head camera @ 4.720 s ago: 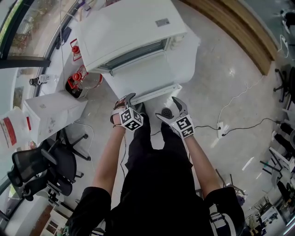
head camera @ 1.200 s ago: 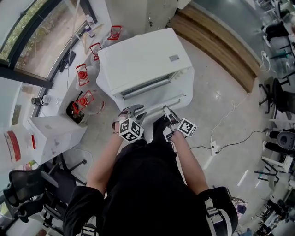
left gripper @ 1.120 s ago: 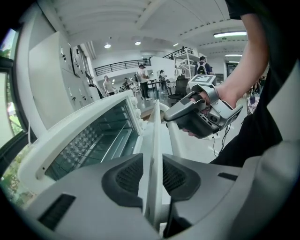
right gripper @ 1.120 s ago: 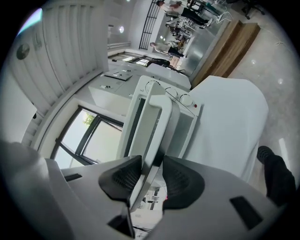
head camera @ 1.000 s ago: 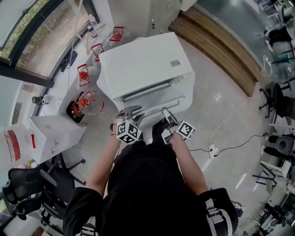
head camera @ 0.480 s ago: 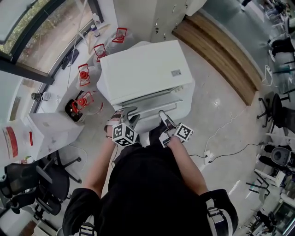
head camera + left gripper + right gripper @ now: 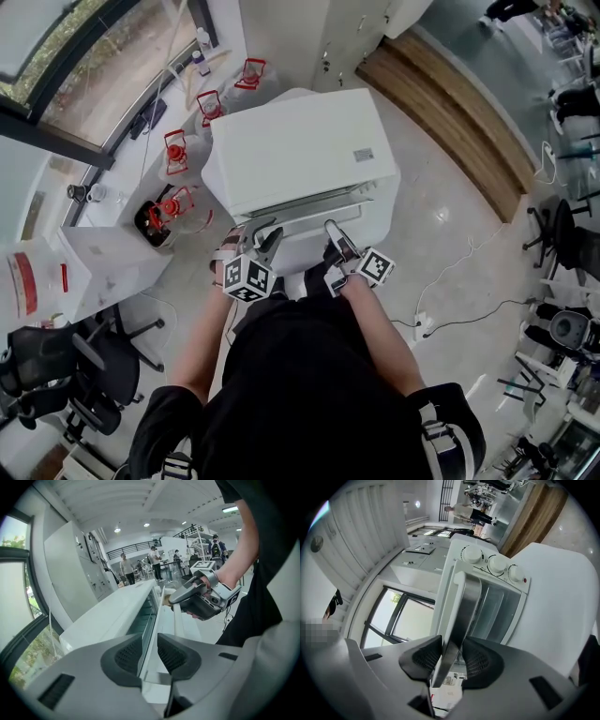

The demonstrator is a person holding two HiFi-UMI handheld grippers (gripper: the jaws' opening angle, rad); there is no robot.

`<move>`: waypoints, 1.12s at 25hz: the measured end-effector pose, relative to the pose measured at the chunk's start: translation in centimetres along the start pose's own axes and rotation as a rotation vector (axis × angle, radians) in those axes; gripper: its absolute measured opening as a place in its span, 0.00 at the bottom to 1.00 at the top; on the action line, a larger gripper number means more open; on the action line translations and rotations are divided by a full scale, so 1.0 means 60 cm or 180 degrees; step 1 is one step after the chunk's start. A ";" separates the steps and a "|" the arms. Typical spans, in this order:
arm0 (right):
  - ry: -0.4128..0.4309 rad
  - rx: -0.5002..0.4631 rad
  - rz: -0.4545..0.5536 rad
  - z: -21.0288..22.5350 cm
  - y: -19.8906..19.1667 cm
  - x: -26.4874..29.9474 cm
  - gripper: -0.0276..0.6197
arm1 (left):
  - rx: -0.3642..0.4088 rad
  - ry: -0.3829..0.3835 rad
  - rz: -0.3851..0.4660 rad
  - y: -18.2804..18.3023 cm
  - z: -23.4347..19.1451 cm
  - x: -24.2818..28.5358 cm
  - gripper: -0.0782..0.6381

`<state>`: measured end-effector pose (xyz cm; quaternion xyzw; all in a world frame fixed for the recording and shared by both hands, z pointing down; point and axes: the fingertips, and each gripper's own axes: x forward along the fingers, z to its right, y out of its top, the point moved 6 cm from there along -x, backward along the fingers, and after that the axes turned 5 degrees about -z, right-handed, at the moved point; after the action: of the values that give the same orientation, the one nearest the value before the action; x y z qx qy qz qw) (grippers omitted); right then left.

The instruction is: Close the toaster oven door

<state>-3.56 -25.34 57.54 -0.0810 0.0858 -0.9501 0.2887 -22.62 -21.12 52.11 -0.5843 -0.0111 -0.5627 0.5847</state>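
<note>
The white toaster oven (image 7: 295, 150) stands in front of me, its door (image 7: 309, 211) tilted up almost against the body. My left gripper (image 7: 265, 234) is at the door's left end. In the left gripper view its jaws (image 7: 149, 653) are shut on the door's edge (image 7: 157, 616), one pad on the glass side and one on the outer face. My right gripper (image 7: 330, 230) is at the right end. In the right gripper view its jaws (image 7: 452, 660) are shut on the silver door handle (image 7: 464, 606), below three knobs (image 7: 497, 564).
A counter at the left carries several red-framed containers (image 7: 178, 145) and a white box (image 7: 103, 253). A black office chair (image 7: 56, 366) stands at the lower left. A cable with a power strip (image 7: 422, 323) lies on the floor at the right, near a wooden platform (image 7: 450, 103).
The door has swung up from lying flat open to nearly against the oven. Both grippers have risen and moved toward the oven with it.
</note>
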 end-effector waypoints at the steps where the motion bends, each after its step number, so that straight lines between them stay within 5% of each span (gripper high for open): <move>1: 0.0005 -0.0006 0.0001 -0.001 0.002 0.002 0.27 | -0.0035 0.0023 0.0015 0.000 -0.004 -0.002 0.27; 10: 0.0053 -0.0051 0.0014 -0.013 0.022 0.030 0.27 | 0.0152 0.0242 0.0128 0.019 -0.028 -0.037 0.26; 28: 0.0139 -0.0150 -0.0078 -0.027 0.043 0.063 0.28 | 0.0050 0.0371 0.0150 0.014 -0.048 -0.062 0.25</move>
<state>-5.58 -29.39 55.84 -0.0681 0.1134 -0.9528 0.2731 -25.24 -20.98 48.15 -0.5460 0.0322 -0.5817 0.6020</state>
